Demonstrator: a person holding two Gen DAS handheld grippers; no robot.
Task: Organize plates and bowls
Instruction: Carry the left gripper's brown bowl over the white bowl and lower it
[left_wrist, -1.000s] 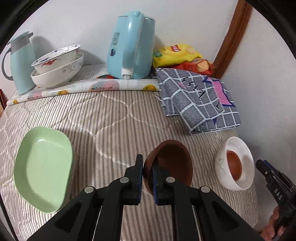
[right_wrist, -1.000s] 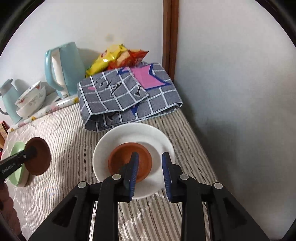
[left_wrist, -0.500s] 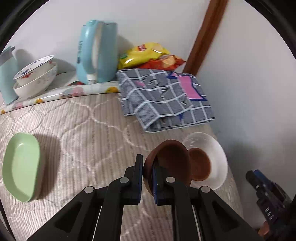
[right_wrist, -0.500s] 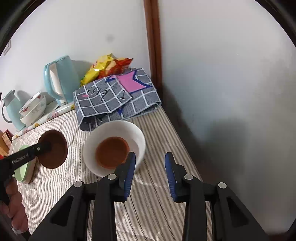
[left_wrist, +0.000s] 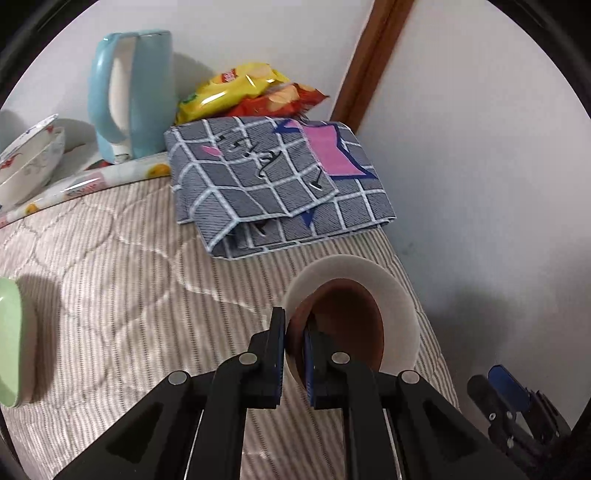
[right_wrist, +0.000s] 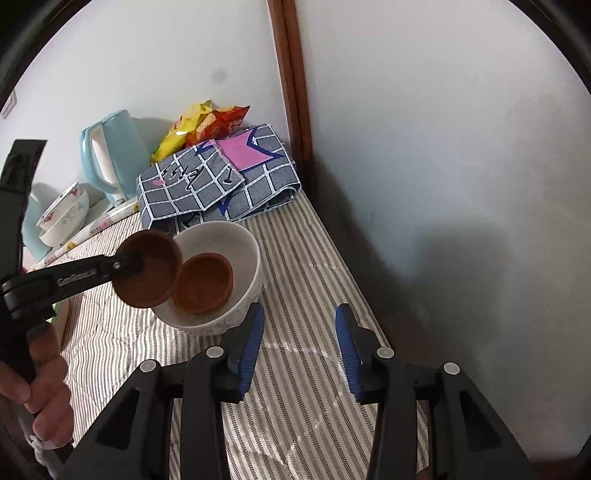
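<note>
Stacking step: left gripper (left_wrist: 294, 341) clamped on small brown round dish (right_wrist: 147, 267) over white bowl (right_wrist: 243, 240) w/ second brown dish (right_wrist: 203, 282), next lowering & releasing; right gripper (right_wrist: 299, 347) opening, empty.

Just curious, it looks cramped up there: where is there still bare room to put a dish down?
The striped cover lies bare between the green dish, the folded checked cloth and the white bowl. Another bare strip runs in front of the white bowl beside the wall. The back is crowded: kettle, stacked bowls, snack bags.
</note>
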